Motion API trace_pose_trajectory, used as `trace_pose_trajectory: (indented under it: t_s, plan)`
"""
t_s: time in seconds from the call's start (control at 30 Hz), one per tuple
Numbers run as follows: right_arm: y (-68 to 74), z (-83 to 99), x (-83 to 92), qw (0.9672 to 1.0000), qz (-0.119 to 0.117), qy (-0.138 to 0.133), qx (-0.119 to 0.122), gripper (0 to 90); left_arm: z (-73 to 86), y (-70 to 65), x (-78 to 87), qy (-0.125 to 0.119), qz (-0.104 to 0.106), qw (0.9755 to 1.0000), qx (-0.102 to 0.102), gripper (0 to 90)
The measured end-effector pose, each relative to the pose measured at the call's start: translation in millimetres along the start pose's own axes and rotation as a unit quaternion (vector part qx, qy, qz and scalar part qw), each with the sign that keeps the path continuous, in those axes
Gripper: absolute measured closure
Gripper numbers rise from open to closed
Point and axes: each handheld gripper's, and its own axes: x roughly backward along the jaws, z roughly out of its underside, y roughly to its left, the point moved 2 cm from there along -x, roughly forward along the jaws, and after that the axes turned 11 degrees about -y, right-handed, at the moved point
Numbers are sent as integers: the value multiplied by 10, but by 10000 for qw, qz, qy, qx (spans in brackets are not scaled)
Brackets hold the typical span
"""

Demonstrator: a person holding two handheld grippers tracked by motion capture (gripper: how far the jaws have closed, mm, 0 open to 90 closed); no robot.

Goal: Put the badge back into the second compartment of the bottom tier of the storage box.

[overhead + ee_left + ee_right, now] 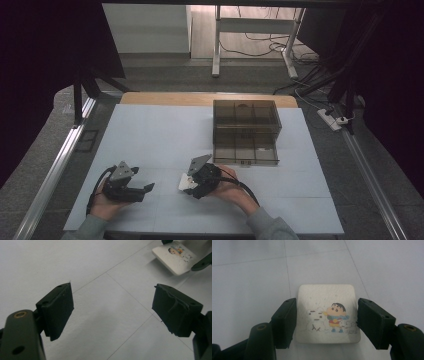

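Item: one square white ceramic coaster with rounded corners and a printed cartoon of a child beside a snowman (327,312), recorded at lower centre of the high view, on the pale grey worktop (165,130). The coaster is pinched between the jaws of the right gripper (325,322), one black pad pressed against each of two opposite edges; in the right gripper view the far edge is seen pointing away up the frame, the near edge lying level with the jaw roots. No long axis is noted, the piece being about as wide as deep. It appears tilted, with one edge raised off the worktop; whether the lower edge touches cannot be told.

Left gripper (112,307): one, held at lower left of the high view, jaws spread wide with nothing between them. From it the coaster is seen at the upper right of the left gripper view, well apart. The right hand (231,187) is therefore judged the nearer, and already in possession.

Also listed: one smoky translucent plastic organiser box with divided compartments (245,132), at centre right of the high view, beyond the right gripper and apart from it. Grippers counted: two. Coasters counted: one.
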Motion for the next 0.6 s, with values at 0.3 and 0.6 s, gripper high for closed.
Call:
trace_pose_trajectory:
  t_s: [0.3,0.6]
  plan:
    - [5,-82,95,9999,54,-153,26,337,2,-3,-6,22,3,10000,-20,172]
    - [-47,-136,220,9991,270,-328,17,337,7,-2,-16,66,-14,10000,-22,175]
